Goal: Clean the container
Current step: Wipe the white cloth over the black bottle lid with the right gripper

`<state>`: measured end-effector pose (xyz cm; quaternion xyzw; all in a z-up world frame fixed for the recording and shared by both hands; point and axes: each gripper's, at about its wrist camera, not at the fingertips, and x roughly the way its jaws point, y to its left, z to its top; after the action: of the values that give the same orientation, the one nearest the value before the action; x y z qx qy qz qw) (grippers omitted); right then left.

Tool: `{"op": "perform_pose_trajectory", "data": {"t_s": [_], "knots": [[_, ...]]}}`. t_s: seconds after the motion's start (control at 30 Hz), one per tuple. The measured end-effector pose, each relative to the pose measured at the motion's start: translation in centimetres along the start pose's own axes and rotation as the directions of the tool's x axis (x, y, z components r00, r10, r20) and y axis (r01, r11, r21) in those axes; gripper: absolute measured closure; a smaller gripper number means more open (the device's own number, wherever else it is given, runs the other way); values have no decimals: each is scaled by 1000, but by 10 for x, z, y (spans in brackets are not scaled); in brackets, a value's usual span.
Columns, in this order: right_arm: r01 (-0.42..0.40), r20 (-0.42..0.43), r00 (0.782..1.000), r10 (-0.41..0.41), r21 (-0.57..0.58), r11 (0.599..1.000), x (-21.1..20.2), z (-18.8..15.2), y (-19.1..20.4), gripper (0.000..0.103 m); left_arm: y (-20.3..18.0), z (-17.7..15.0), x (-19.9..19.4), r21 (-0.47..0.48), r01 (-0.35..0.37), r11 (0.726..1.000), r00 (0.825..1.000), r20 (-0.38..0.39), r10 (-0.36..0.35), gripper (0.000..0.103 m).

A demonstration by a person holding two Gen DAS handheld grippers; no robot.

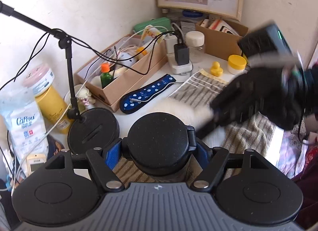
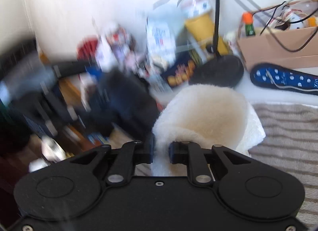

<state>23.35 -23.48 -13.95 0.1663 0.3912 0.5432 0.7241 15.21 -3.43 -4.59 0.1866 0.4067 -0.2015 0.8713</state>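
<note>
Two grippers work over a cluttered white desk (image 1: 159,83). The left gripper (image 1: 157,156) has its fingers clamped on a container with a round black lid (image 1: 158,141), one blue pad pressed to each side just below the lid; the container stands upright over a striped towel (image 1: 200,89) spread on the desk. The right gripper (image 2: 161,152) has its fingers nearly together, pinching a folded cream fluffy cloth (image 2: 206,117), which bulges out ahead of them. In the left wrist view that gripper shows as a blurred black shape at the right, its cloth reaching toward the lid's far right side; whether cloth and lid touch cannot be told. Behind stand a cardboard box (image 1: 127,83) of odds and ends, a blue dotted insole (image 1: 147,93), a yellow duck (image 1: 215,69) and a black round stand base (image 1: 93,129).
</note>
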Motion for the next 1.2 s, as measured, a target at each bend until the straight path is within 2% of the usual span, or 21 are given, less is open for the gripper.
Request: {"op": "perform_pose_trajectory", "data": {"t_s": [0.07, 0.2, 0.3, 0.5, 0.67, 0.73, 0.9, 1.2], "knots": [[-85, 71, 994, 81, 53, 995, -13, 12, -2, 89, 0, 1, 1, 2, 1, 1000, 1000, 2, -1, 29], [-238, 167, 960, 223, 75, 968, -30, 32, 8, 89, -1, 2, 1, 3, -1, 1000, 1000, 3, 1, 29], [-275, 183, 948, 260, 59, 960, -31, 37, 19, 89, -1, 1, 1, 0, -2, 1000, 1000, 3, 2, 29], [-225, 166, 966, 197, 173, 959, -17, 17, 1, 89, 1, 0, 1, -8, -3, 1000, 1000, 3, 3, 29], [-90, 79, 994, 75, 208, 974, 0, 3, -14, 89, 10, -5, 1, 0, 6, 1000, 1000, 8, -6, 29], [-41, 37, 999, 34, 216, 976, 8, -4, -19, 89, 9, -5, 0, -1, 6, 1000, 1000, 9, -6, 29], [43, -33, 999, -36, 259, 965, 24, -23, -36, 89, 9, -4, 0, -2, 6, 1000, 1000, 10, -6, 29], [133, -91, 990, -106, 378, 916, 40, -46, -62, 89, 6, -1, 2, -1, 1, 1000, 1000, 8, -1, 29]]}}
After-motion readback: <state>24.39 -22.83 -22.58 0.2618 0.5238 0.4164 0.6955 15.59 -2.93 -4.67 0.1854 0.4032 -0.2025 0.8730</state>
